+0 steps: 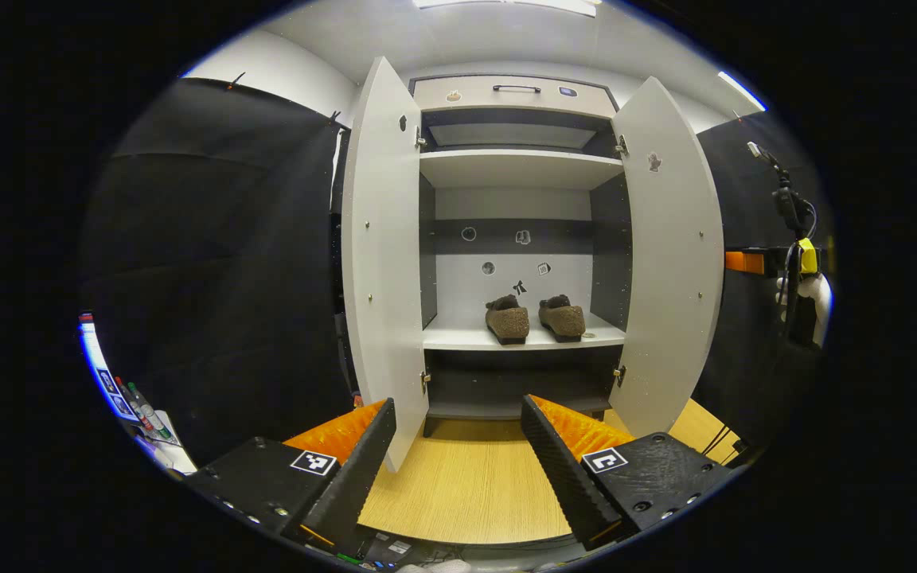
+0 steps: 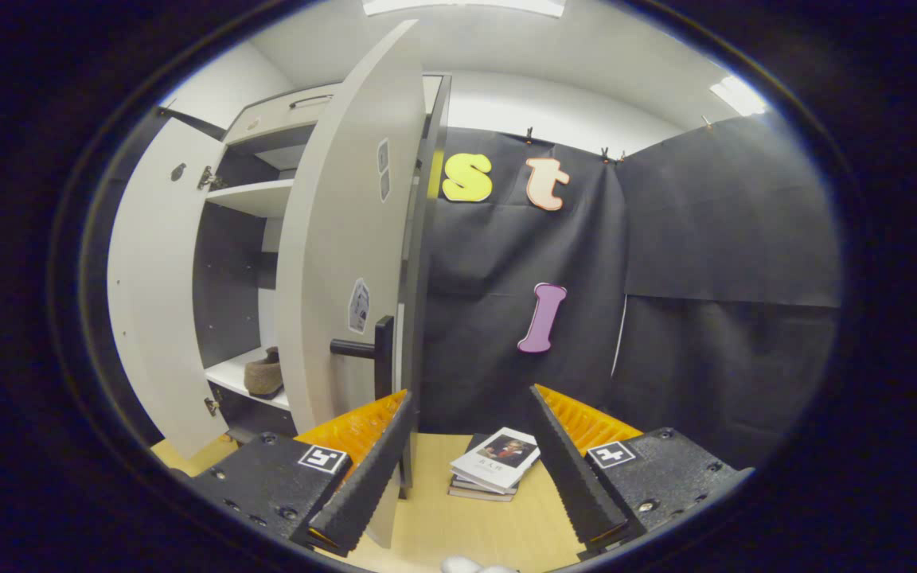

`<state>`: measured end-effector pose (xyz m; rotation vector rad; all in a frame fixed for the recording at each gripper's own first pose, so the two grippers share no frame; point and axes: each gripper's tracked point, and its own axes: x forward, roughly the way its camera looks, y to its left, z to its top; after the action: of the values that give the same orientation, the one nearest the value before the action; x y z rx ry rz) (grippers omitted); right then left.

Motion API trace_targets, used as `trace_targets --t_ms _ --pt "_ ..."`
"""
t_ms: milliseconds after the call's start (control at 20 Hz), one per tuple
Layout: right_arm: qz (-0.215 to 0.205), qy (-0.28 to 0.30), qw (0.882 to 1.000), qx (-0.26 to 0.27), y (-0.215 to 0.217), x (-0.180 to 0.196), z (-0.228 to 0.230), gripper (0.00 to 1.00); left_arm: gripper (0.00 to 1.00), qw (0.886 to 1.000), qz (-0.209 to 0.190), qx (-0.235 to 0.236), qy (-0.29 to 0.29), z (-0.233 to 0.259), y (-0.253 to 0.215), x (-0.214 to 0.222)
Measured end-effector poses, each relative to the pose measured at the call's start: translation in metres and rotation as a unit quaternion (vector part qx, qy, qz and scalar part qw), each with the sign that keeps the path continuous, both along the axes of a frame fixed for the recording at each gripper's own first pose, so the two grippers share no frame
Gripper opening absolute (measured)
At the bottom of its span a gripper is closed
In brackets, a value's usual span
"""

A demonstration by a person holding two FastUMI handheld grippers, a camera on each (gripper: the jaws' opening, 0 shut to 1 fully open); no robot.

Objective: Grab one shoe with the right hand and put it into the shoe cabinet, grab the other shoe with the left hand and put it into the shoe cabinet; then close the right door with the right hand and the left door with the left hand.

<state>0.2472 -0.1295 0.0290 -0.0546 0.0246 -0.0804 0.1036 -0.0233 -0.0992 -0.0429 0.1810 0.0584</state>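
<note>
1. Since both shoes already sit side by side on the lower shelf [image 1: 458,338] of the shoe cabinet [image 1: 518,95], the left shoe [image 1: 507,320] just beside the right shoe [image 1: 561,317], we judge the placing done and the door-closing step in hand.
2. Furthest left in the left gripper view, our left door [image 1: 383,239] stands swung wide open; the left gripper [image 1: 458,458] hangs back from it, fingers spread and grasping nothing.
3. Moving right, the right door [image 1: 669,255] is open as well, untouched.
4. In the right gripper view we see that same right door [image 2: 339,239] edge-on, its dark handle [image 2: 367,348] sticking out just above our left finger [image 2: 367,469].
5. Our right gripper [image 2: 470,465] is released and empty, near the door; a small stack of books [image 2: 494,465] lies on the floor between its fingers.
6. Next, we think, the right gripper must press against the door's outer face and sweep it shut; then the left door follows.
</note>
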Motion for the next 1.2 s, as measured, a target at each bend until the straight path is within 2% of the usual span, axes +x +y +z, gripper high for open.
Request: trace_targets --t_ms 50,350,400,450,500,550,600,650,750,800,1000,1200 --pt "0.005 0.002 1.000 0.008 0.005 0.000 -0.001 0.95 0.96 1.000 0.000 0.001 0.000 0.000 0.003 0.000" --pt "0.038 0.002 0.999 0.014 0.047 0.001 -0.002 0.95 0.96 1.000 0.009 0.000 0.003 -0.001 0.017 -0.009" --pt "0.046 0.001 0.999 0.016 0.057 0.002 -0.004 0.95 0.96 1.000 0.010 0.000 0.004 -0.002 0.021 -0.011" --pt "0.054 0.001 0.998 0.018 0.066 0.003 -0.005 0.88 0.96 1.000 0.012 0.001 0.006 -0.004 0.023 -0.013" --pt "0.061 0.001 0.998 0.018 0.076 0.005 -0.005 0.88 0.96 1.000 0.013 0.002 0.007 -0.004 0.027 -0.014" --pt "0.071 -0.001 0.997 0.017 0.087 0.008 -0.005 0.95 0.96 1.000 0.016 0.004 0.008 -0.004 0.031 -0.015" --pt "0.079 -0.003 0.997 0.014 0.098 0.011 -0.004 0.95 0.96 1.000 0.018 0.006 0.008 -0.004 0.033 -0.015" --pt "0.087 -0.006 0.996 0.011 0.106 0.014 -0.005 0.89 0.96 1.000 0.020 0.006 0.009 -0.004 0.037 -0.018" --pt "0.106 -0.001 0.994 0.009 0.125 0.018 -0.010 0.89 0.96 1.000 0.022 0.005 0.012 -0.005 0.041 -0.019" --pt "0.118 0.001 0.993 0.010 0.136 0.018 -0.012 0.96 0.96 1.000 0.022 0.006 0.012 -0.004 0.043 -0.019" --pt "0.121 -0.002 0.993 0.010 0.147 0.003 -0.015 0.99 0.96 1.000 0.020 0.006 0.011 -0.003 0.050 -0.019" --pt "0.113 0.002 0.994 0.013 0.145 -0.032 -0.022 1.00 0.96 1.000 0.021 0.008 0.012 -0.004 0.072 -0.021"
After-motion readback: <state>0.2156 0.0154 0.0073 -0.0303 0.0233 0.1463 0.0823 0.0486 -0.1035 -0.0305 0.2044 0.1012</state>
